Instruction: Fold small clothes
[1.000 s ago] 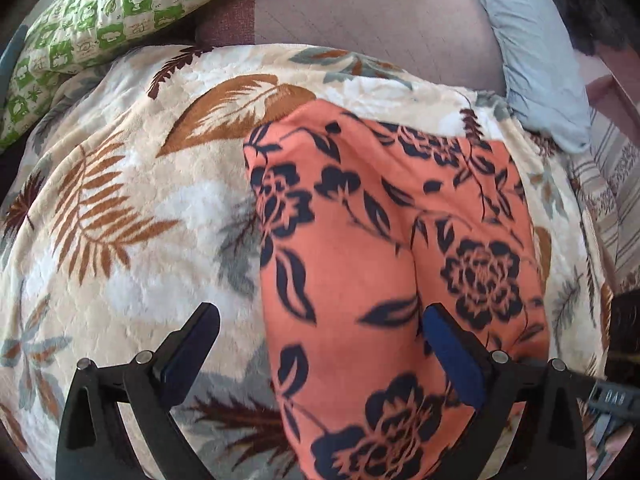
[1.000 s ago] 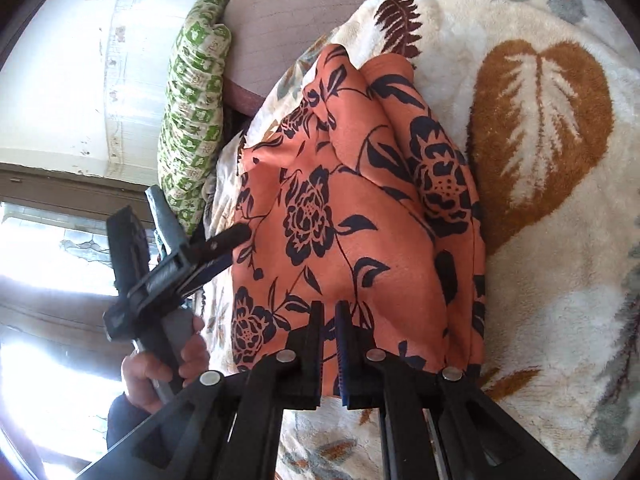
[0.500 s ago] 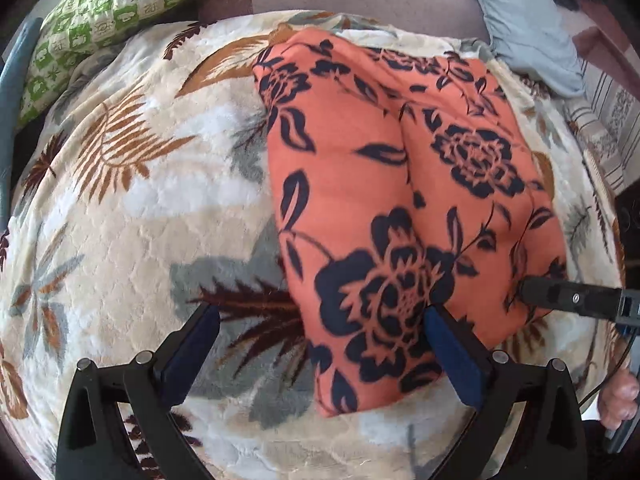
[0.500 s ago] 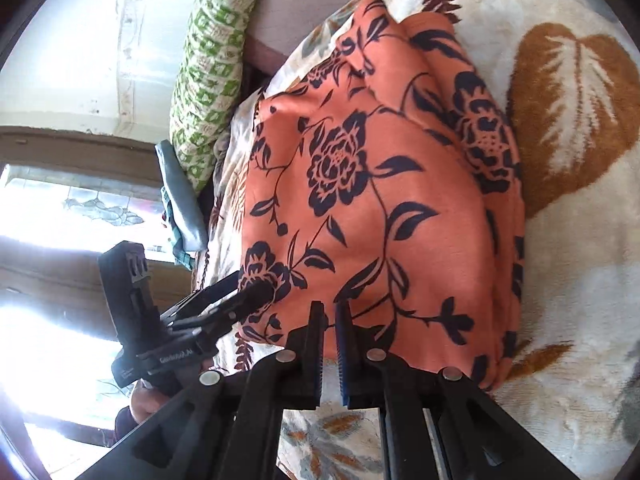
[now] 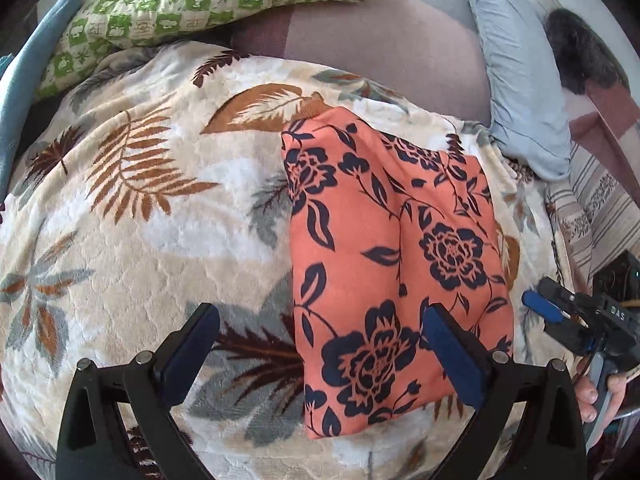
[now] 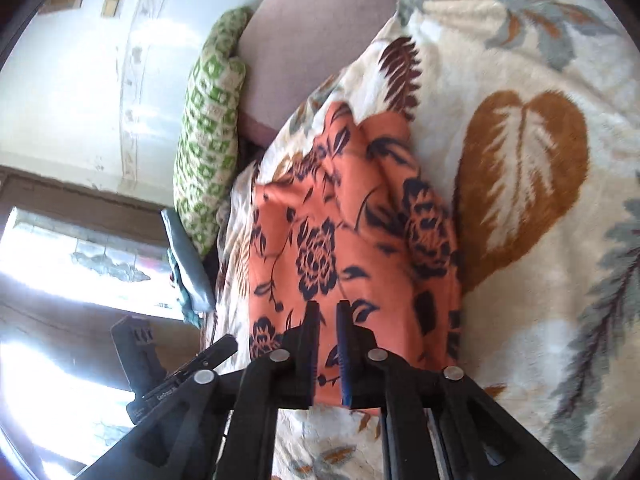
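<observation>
A folded orange garment with dark blue flowers [image 5: 392, 264] lies on a cream leaf-print blanket [image 5: 140, 220]. My left gripper [image 5: 320, 344] is open and empty, hovering over the garment's near left edge. My right gripper [image 6: 326, 340] has its jaws nearly closed with a narrow gap, with the garment [image 6: 340, 240] behind them; whether it pinches cloth is unclear. The right gripper also shows at the right edge of the left wrist view [image 5: 560, 312], beside the garment's right edge. The left gripper shows at the lower left of the right wrist view [image 6: 176, 372].
A green checked pillow [image 5: 200, 0] and a pale blue pillow [image 5: 520, 80] lie at the back on a mauve sheet [image 5: 380, 48]. A blue cloth [image 5: 24, 92] hangs at the left. A striped cloth [image 5: 600, 208] is at the right. A bright window [image 6: 60, 280] is at the left.
The left gripper drew back then moved in over the garment's near edge. The right gripper slid back off the garment's right side and stays nearly closed.
</observation>
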`<state>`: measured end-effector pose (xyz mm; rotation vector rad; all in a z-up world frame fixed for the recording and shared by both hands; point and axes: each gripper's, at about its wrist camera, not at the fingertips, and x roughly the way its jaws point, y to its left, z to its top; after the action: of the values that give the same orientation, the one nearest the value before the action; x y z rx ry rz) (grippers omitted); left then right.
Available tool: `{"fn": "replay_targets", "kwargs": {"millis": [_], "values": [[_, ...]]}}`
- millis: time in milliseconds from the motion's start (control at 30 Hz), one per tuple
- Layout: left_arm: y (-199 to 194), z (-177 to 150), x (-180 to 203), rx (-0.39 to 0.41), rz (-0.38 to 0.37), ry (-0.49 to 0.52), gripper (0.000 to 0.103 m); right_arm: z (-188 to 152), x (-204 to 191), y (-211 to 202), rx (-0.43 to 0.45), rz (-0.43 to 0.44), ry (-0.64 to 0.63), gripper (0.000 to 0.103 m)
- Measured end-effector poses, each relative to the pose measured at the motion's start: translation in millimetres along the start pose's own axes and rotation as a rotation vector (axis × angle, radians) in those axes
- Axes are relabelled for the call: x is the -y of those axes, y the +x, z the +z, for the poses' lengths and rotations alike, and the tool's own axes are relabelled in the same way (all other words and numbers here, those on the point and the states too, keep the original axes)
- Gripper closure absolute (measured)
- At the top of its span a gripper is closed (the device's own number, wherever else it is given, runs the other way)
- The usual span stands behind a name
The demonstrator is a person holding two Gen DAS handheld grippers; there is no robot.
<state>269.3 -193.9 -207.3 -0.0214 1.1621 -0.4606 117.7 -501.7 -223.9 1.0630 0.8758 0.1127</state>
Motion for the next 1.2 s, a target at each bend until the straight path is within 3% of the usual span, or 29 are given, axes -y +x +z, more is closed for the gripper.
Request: {"fn": "replay_targets", "kwargs": {"millis": [33, 67, 133, 267, 400, 567, 800, 867, 900, 1000, 1200], "values": [[4.3, 7.0, -1.8, -0.008, 0.017, -0.013, 0.001, 2.3, 5.9, -4.6, 0.021, 0.0, 0.041, 0.028], [5.8, 8.6, -1.9, -0.011, 0.035, -0.023, 0.001, 4.9, 13.0, -11.5, 0.049, 0.016, 0.088, 0.02], [12.0, 7.7, -4.7, -0.02, 0.059, -0.035, 0.001, 11.3, 17.8, -12.0, 0.049, 0.061, 0.124, 0.019], [27.6, 7.0, -2.4, -0.035, 0.113, -0.063, 0.001, 16.6, 17.8, -2.7, 0.026, 0.031, 0.139, 0.019], [28.7, -4.5, 15.6, 0.008, 0.262, 0.048, 0.001, 17.9, 24.2, -6.0, 0.014, 0.018, 0.143, 0.019], [11.5, -13.9, 25.8, 0.094, 0.376, 0.104, 0.001, 13.2, 3.2, 0.6, 0.008, -0.053, 0.018, 0.019], [-20.9, -22.4, 27.3, 0.208, 0.42, 0.126, 0.001, -2.5, -22.2, 13.3, 0.016, -0.187, -0.156, 0.019], [-25.0, -24.1, 27.1, 0.224, 0.42, 0.127, 0.001, -7.0, -27.4, 16.4, 0.027, -0.203, -0.204, 0.021], [-26.7, -24.5, 26.7, 0.229, 0.419, 0.125, 0.001, -9.5, -31.0, 17.5, 0.038, -0.21, -0.235, 0.029], [-28.7, -26.4, 26.7, 0.244, 0.421, 0.126, 0.001, -14.9, -41.2, 25.5, 0.026, -0.245, -0.332, 0.067], [-23.3, -29.1, 29.0, 0.25, 0.415, 0.132, 0.001, -21.6, -45.8, 44.2, 0.002, -0.309, -0.403, 0.068]]}}
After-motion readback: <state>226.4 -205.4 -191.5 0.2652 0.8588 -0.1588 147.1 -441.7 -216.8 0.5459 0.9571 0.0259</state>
